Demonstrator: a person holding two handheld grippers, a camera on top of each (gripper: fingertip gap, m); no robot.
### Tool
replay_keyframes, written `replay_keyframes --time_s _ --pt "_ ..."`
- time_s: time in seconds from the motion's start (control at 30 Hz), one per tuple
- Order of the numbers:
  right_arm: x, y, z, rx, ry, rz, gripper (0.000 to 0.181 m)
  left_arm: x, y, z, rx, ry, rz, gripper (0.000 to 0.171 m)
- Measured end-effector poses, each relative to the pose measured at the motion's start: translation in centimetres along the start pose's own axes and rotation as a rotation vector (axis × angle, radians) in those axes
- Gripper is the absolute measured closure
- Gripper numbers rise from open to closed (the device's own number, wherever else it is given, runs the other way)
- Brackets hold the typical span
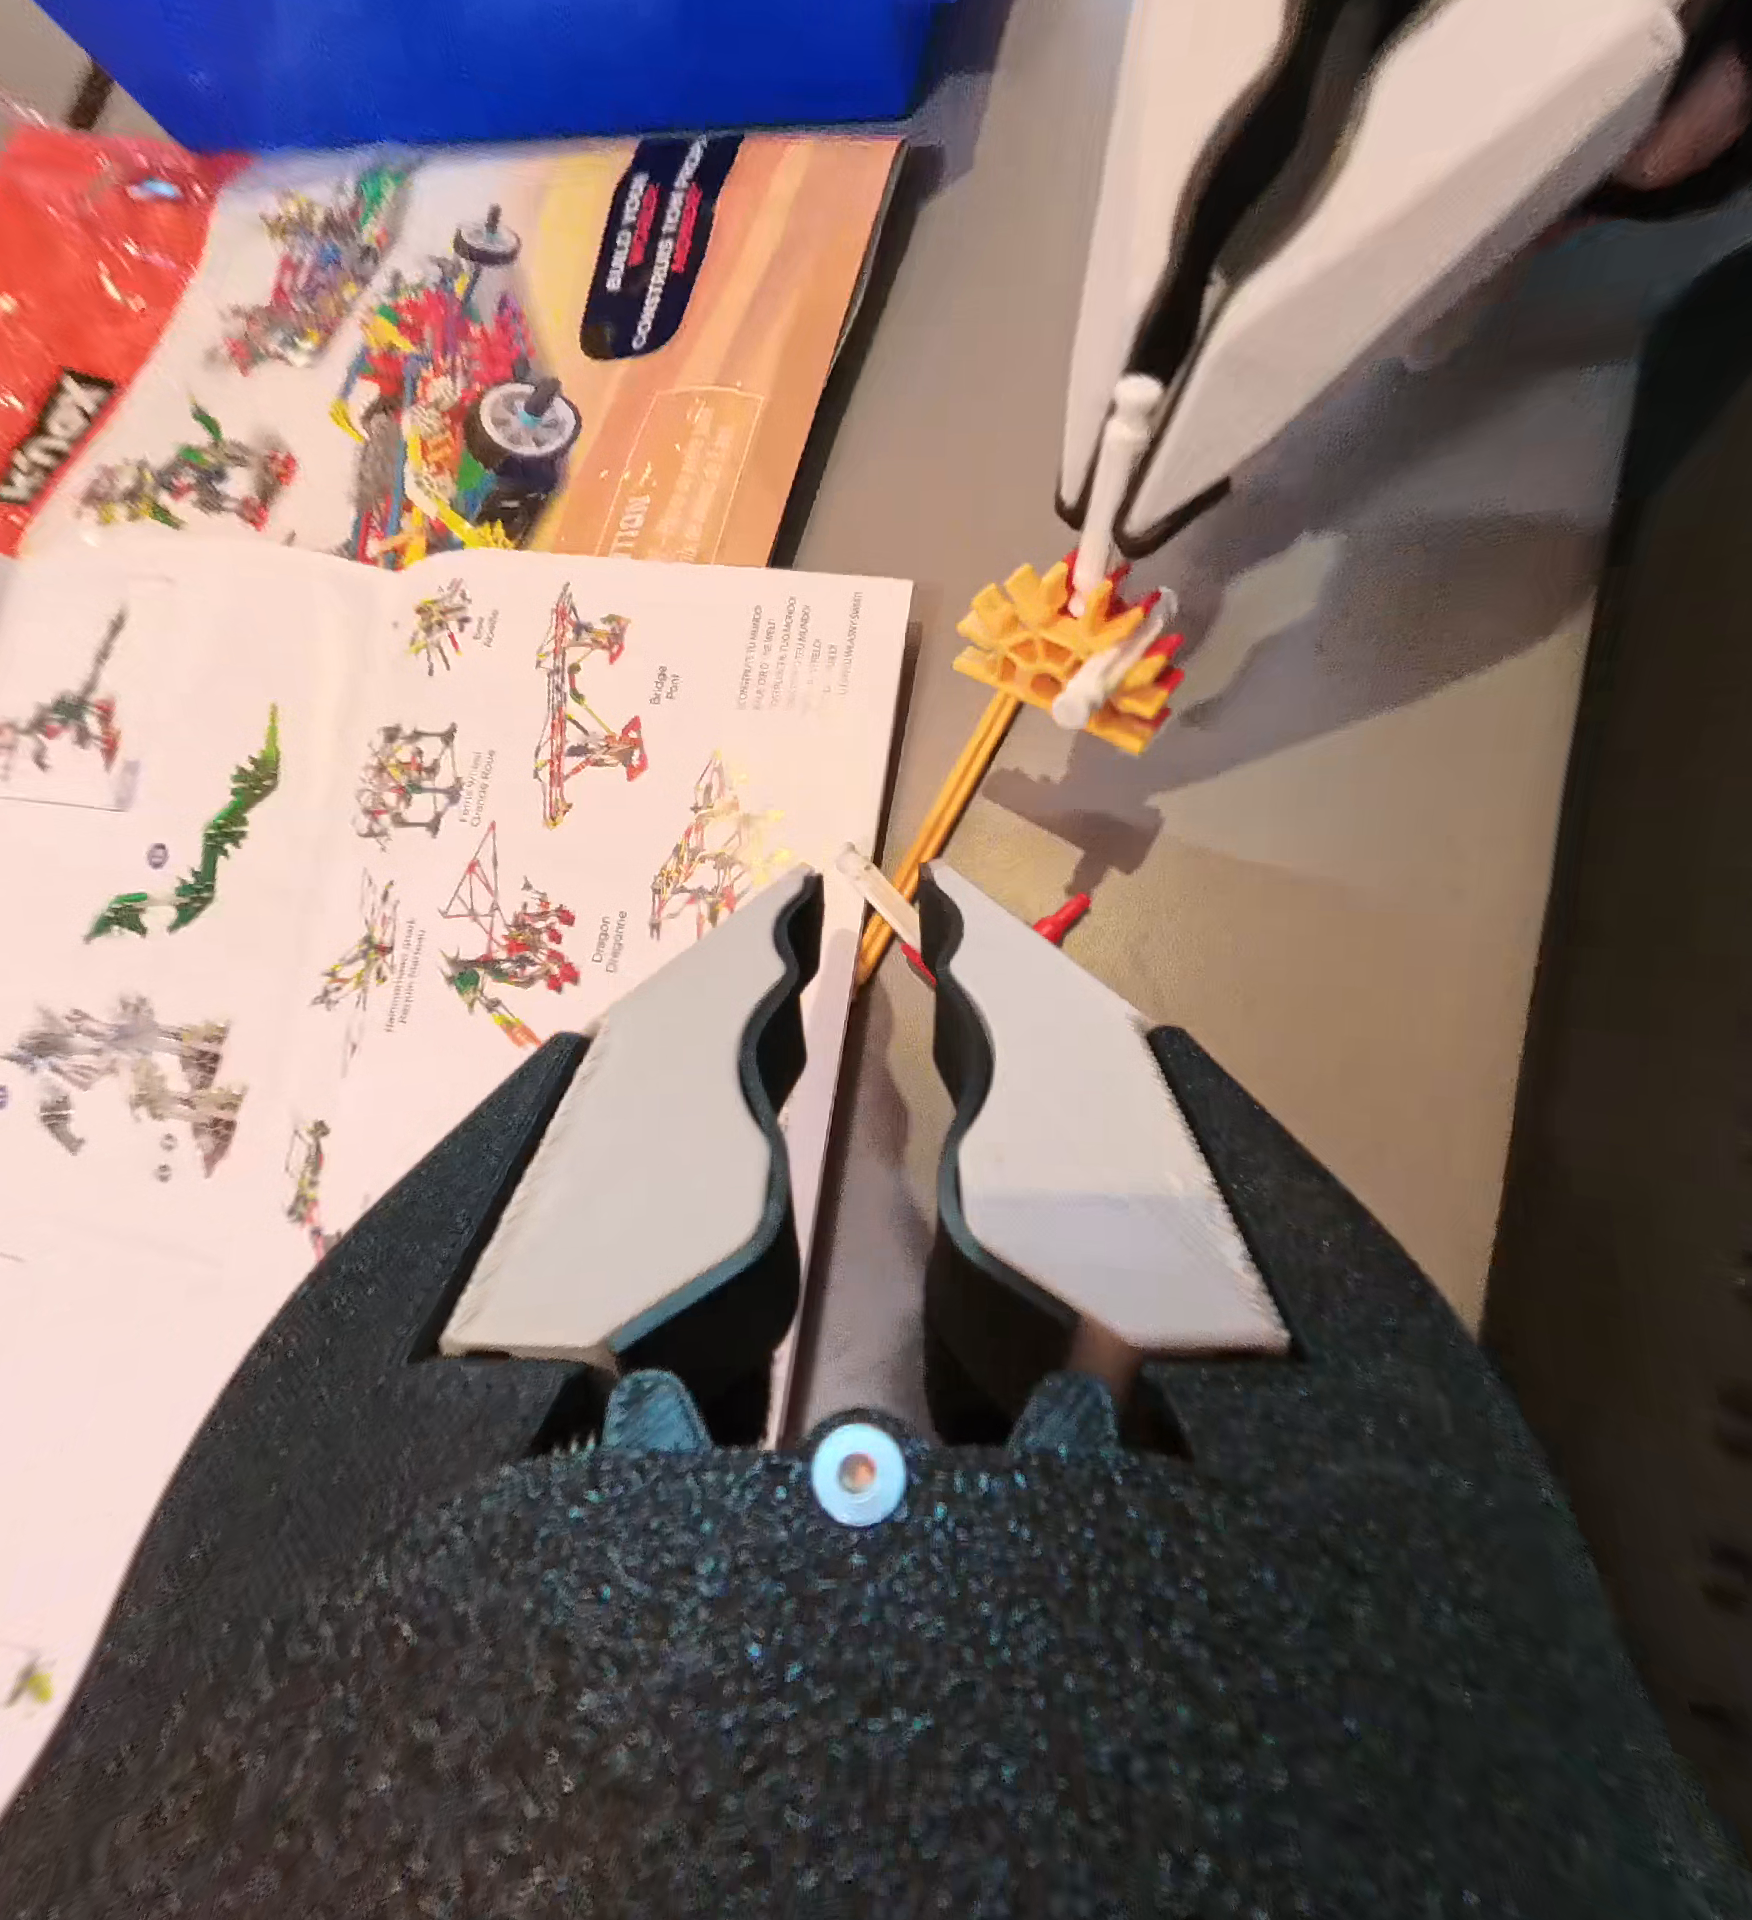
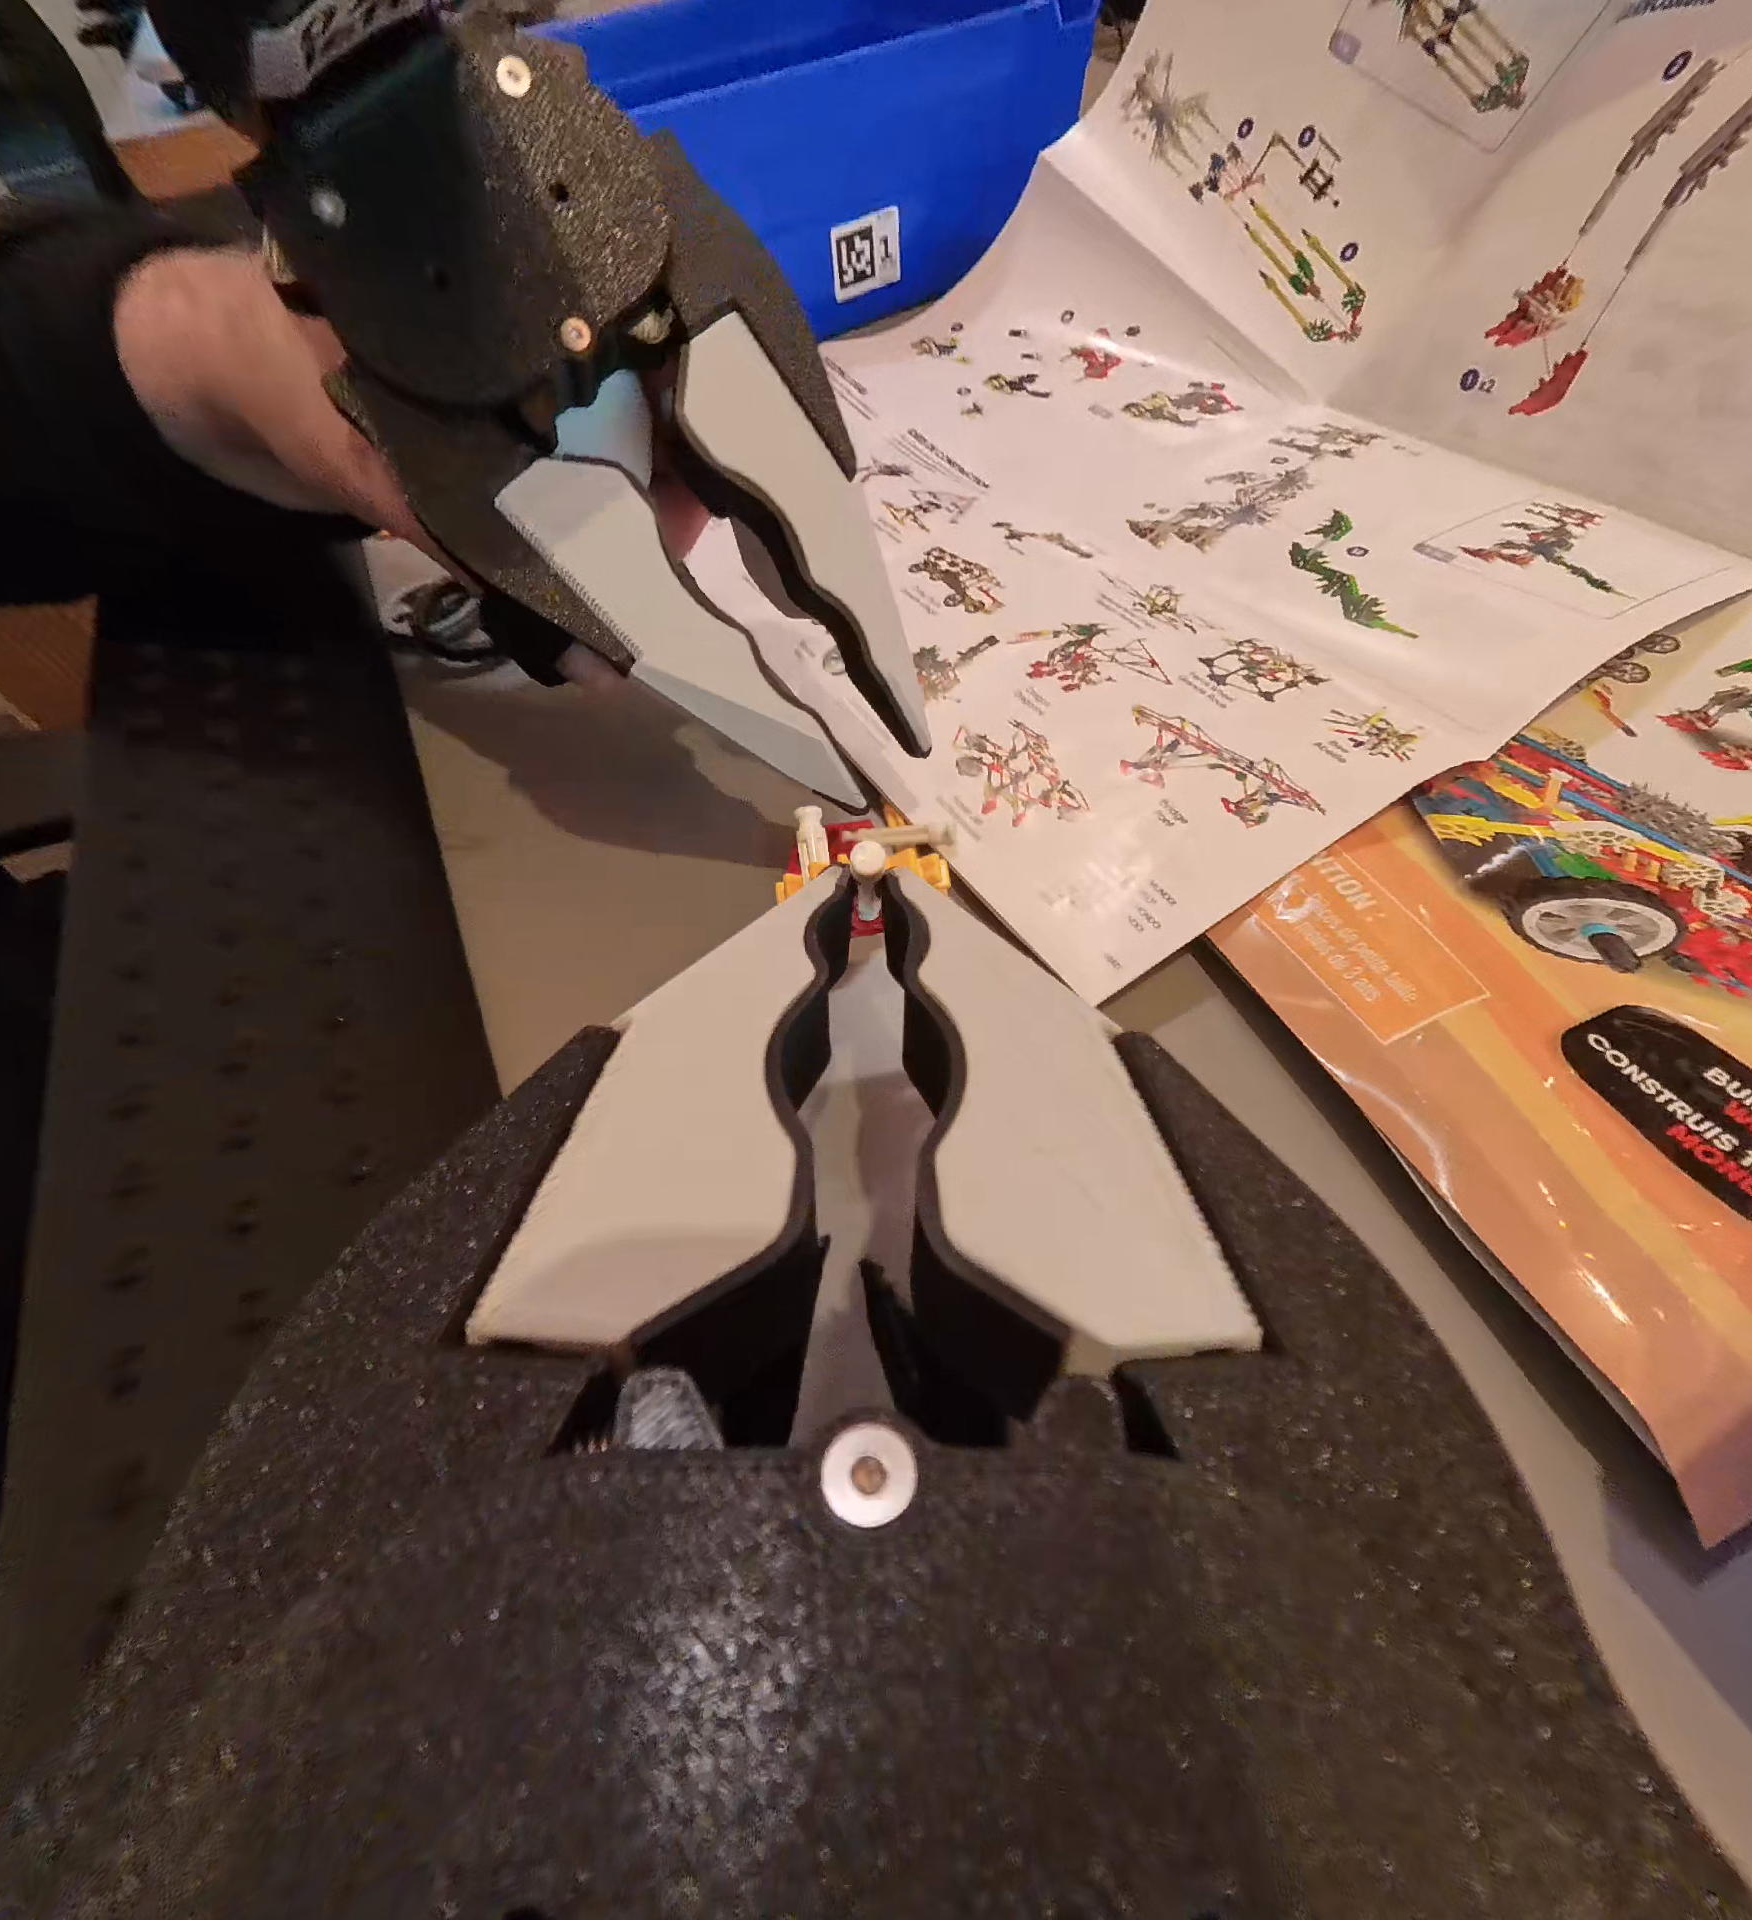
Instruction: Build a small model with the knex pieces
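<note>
While the right tongs pinch a short white rod at their tips, that rod plugs into a small toy assembly of yellow connectors w/ red pieces behind and a second white rod sticking out sideways. Assembly sits on the grey bench, just beside the corner of an unfolded instruction sheet.

Left tongs are released, fingers apart w/ a clear gap; between and just past their tips lie two thin yellow rods running up to the yellow connectors, plus a pale rod end and a red rod tip near the right finger. Can't tell if the fingers touch any of them.

Beyond the sheet: a glossy printed bag w/ pics of built models, a red pack at far left, and a blue bin w/ a square marker tag on its wall. A person's hand grips the left tool in the right wrist view.
</note>
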State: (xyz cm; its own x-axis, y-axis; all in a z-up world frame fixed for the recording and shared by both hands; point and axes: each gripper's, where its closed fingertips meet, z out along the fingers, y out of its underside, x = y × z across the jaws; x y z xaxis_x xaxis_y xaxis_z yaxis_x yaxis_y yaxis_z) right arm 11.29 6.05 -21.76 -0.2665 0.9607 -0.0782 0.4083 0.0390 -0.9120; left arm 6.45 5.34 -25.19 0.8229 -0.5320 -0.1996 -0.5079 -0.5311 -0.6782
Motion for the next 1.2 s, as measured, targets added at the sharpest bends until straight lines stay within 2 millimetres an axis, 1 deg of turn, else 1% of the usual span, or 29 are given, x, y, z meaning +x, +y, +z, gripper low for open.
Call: replay_keyframes --time_s 0.03,0.1,0.13,0.2,0.33,0.43,0.57,0.67,0.7,0.73,0.8,0.83,0.87,0.93,1.0,1.1,1.2 --pt "0.0 0.1 0.1 -0.001 -0.001 -0.001 0.176 0.0 0.0 0.3 -0.008 0.014 -0.021 0.159" --pt "-0.1 0.3 0.2 0.001 -0.012 0.002 0.176 -0.1 0.1 0.9 -0.033 0.030 -0.057 0.158" --pt "-0.1 0.5 0.3 -0.004 -0.009 -0.002 0.176 -0.2 0.1 1.1 -0.033 0.026 -0.061 0.159" --pt "-0.1 0.7 0.3 -0.013 -0.006 -0.015 0.176 -0.1 0.7 1.5 -0.070 0.038 -0.074 0.159" --pt "-0.2 0.9 0.5 -0.021 -0.017 -0.022 0.176 -0.1 0.9 2.2 -0.088 0.030 -0.087 0.160" --pt "-0.2 1.2 0.5 -0.034 -0.019 -0.027 0.176 -0.2 0.9 2.5 -0.092 0.020 -0.077 0.167" --pt "-0.3 1.4 0.4 -0.046 -0.030 -0.029 0.176 -0.3 0.8 2.4 -0.074 0.003 -0.051 0.168" --pt "-0.5 1.5 0.4 -0.075 -0.037 -0.056 0.176 -0.5 0.0 1.6 -0.002 -0.016 -0.039 0.169" --pt "-0.7 1.5 0.5 -0.089 -0.047 -0.068 0.176 -0.3 -0.7 1.1 0.056 -0.007 -0.034 0.169" --pt "-0.9 1.5 0.6 -0.105 -0.060 -0.077 0.176 0.2 -2.0 0.4 0.149 0.020 -0.015 0.169" --pt "-1.2 1.7 0.9 -0.145 -0.089 -0.094 0.176 1.2 -3.5 -1.0 0.282 0.086 -0.018 0.169" --pt "-1.5 2.0 1.0 -0.171 -0.110 -0.101 0.176 2.0 -4.4 -1.8 0.359 0.142 -0.032 0.169" --pt "-1.7 2.2 1.1 -0.198 -0.126 -0.111 0.176 2.1 -4.8 -2.2 0.407 0.169 -0.068 0.169" --pt "-2.1 2.5 1.3 -0.238 -0.158 -0.128 0.176 2.2 -4.6 -2.3 0.441 0.208 -0.113 0.169" --pt "-2.3 2.3 1.5 -0.246 -0.175 -0.137 0.176 2.2 -4.2 -2.1 0.444 0.226 -0.131 0.169" --pt "-2.4 1.6 1.7 -0.224 -0.181 -0.128 0.176 2.8 -3.7 -1.4 0.422 0.235 -0.108 0.169" --pt "-2.5 1.3 1.6 -0.195 -0.202 -0.093 0.176 3.0 -3.9 -1.1 0.426 0.226 -0.091 0.169"
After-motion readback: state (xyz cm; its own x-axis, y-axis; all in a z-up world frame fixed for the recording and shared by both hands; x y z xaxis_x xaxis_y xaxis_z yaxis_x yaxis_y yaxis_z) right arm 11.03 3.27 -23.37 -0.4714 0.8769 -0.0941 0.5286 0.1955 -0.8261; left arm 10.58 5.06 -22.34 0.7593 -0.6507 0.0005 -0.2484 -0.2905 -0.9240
